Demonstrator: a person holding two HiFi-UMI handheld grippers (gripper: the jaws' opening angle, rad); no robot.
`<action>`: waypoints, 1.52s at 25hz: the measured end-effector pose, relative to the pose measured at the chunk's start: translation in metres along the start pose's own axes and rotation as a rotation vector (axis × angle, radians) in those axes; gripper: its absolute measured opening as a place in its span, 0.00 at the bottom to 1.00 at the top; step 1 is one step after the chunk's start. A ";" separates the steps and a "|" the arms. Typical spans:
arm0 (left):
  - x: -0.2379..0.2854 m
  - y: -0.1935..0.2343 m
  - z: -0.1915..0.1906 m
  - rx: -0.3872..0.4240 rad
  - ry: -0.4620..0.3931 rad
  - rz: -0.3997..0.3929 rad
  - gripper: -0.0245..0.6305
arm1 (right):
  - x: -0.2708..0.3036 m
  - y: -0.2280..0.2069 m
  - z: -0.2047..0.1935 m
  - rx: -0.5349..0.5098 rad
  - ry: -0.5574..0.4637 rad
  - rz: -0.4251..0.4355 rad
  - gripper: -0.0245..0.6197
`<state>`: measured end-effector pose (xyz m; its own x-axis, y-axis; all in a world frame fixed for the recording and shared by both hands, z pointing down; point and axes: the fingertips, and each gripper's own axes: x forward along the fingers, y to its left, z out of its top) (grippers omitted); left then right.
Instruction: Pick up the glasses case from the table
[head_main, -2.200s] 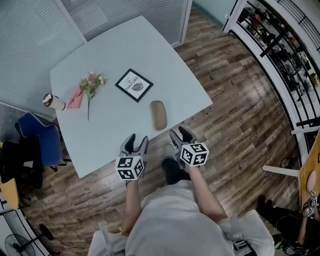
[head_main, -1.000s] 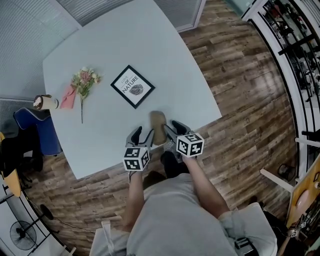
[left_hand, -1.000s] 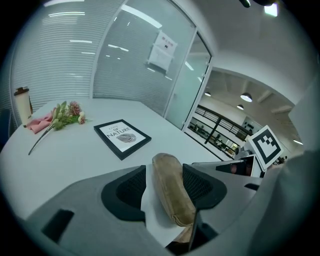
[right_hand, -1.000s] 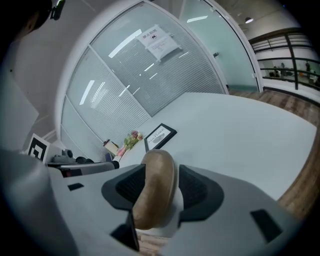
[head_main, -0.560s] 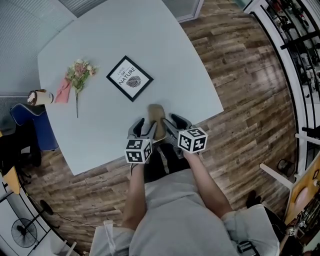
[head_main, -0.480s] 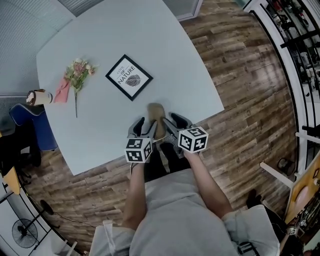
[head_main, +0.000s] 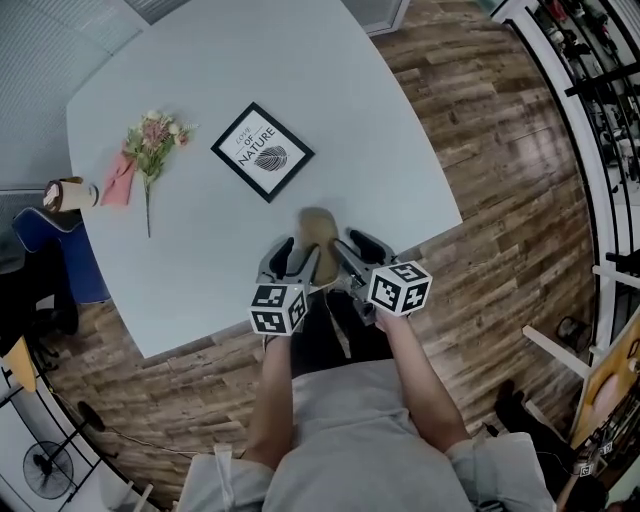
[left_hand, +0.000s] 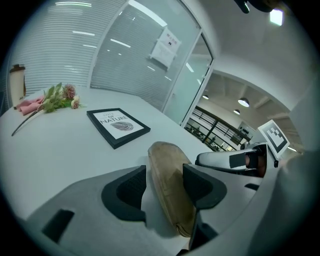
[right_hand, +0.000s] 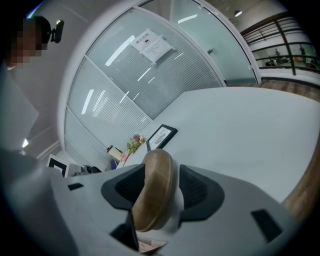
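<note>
The tan oblong glasses case (head_main: 318, 232) lies on the pale table (head_main: 200, 260) near its front edge, its near end hidden under both grippers. In the left gripper view the case (left_hand: 167, 175) runs between the jaws of my left gripper (left_hand: 165, 186). It lies against the right pad, with bare table showing beside the left pad. In the right gripper view the case (right_hand: 155, 185) stands end-on between the jaws of my right gripper (right_hand: 163, 190). It overlaps the left pad, with a thin white sliver at the right pad. From the head view the left gripper (head_main: 288, 252) and right gripper (head_main: 360, 245) flank it.
A black-framed print (head_main: 262, 151) lies just beyond the case. Flowers (head_main: 150, 140), a pink napkin (head_main: 118, 180) and a cup (head_main: 68, 192) sit at the far left. A blue chair (head_main: 45, 255) stands left of the table. The table's front edge is right under the grippers.
The left gripper has sunk and slid in alongside the case. The right gripper has kept its place, and the case has not moved on the table.
</note>
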<state>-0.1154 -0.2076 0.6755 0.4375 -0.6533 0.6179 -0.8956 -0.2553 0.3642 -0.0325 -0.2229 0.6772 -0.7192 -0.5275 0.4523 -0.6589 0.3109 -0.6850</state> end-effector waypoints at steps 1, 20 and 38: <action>-0.001 0.002 0.000 -0.001 -0.006 -0.002 0.37 | 0.001 0.000 -0.002 0.008 0.001 0.003 0.37; -0.014 0.030 -0.004 -0.014 -0.033 -0.007 0.37 | 0.033 0.029 -0.020 0.269 0.032 0.147 0.47; -0.016 0.043 -0.004 -0.067 -0.031 -0.048 0.37 | 0.053 0.039 -0.032 0.307 0.089 0.138 0.51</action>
<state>-0.1608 -0.2052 0.6838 0.4764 -0.6633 0.5772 -0.8658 -0.2396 0.4392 -0.1039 -0.2137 0.6925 -0.8220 -0.4223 0.3822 -0.4667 0.1148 -0.8769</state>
